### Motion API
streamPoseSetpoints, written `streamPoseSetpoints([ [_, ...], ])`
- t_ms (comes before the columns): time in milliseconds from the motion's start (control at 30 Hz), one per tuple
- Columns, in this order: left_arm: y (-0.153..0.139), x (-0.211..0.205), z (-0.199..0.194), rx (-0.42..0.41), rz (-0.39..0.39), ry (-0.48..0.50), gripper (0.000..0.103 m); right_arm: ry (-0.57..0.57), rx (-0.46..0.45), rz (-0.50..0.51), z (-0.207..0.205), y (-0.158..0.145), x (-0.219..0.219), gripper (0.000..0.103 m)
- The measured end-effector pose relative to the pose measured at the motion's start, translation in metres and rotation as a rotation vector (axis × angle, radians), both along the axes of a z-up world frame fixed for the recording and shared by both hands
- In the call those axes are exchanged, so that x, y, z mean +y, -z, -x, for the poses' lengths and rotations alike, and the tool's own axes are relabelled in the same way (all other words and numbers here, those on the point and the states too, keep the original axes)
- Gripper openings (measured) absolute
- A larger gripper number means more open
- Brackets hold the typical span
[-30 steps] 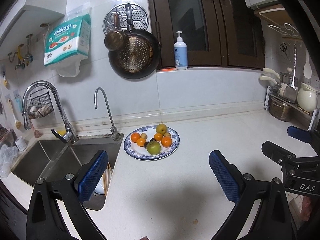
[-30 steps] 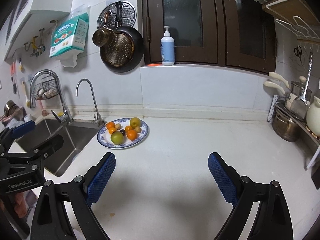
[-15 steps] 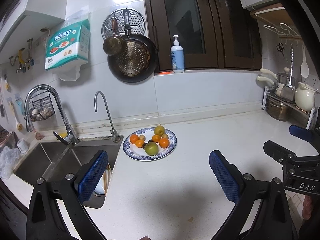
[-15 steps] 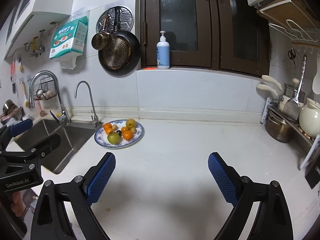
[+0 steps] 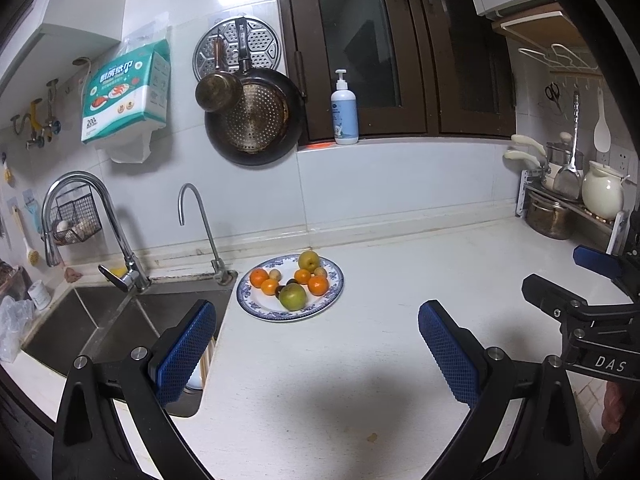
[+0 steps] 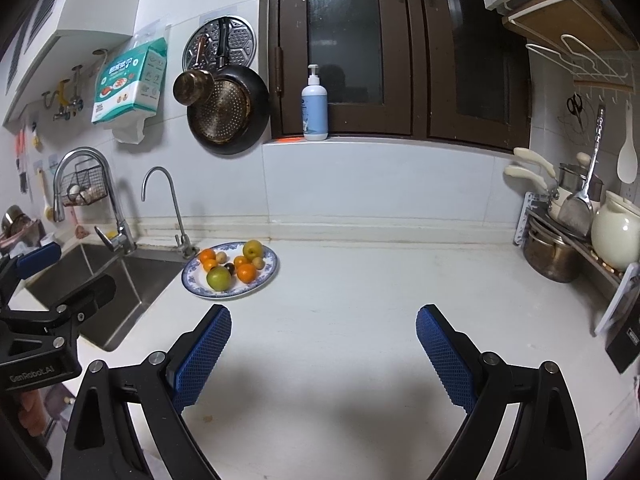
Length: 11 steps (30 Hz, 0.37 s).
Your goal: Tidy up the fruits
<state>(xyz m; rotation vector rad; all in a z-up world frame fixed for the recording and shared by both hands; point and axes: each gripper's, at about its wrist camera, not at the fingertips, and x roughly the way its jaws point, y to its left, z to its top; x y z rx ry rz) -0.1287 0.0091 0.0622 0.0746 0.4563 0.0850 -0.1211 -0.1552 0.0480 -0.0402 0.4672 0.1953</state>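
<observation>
Jaws stand wide apart and empty on my left gripper (image 5: 316, 344) and right gripper (image 6: 323, 354), both over bare counter (image 5: 400, 280), with fruit (image 5: 293, 297) on the plate (image 5: 256, 307) at eleven o'clock beside the sink (image 5: 120, 320).

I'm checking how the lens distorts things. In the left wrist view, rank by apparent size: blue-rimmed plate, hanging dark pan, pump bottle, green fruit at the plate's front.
1. Plate and hanging dark pan: look alike, unranked.
2. Pump bottle.
3. Green fruit.
</observation>
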Motion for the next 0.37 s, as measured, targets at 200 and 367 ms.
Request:
streamPoseSetpoints([
  [200,0.0006,0.0025,-0.0034,0.006,0.003,0.003,0.103,0.0,0.006,-0.004,-0.0027,0.0009,0.0012,0.095],
  [367,0.0015,0.0048,-0.0056,0.008,0.001,0.001,0.103,-0.001,0.014,-0.004,-0.0057,0.0034,0.0033,0.095],
])
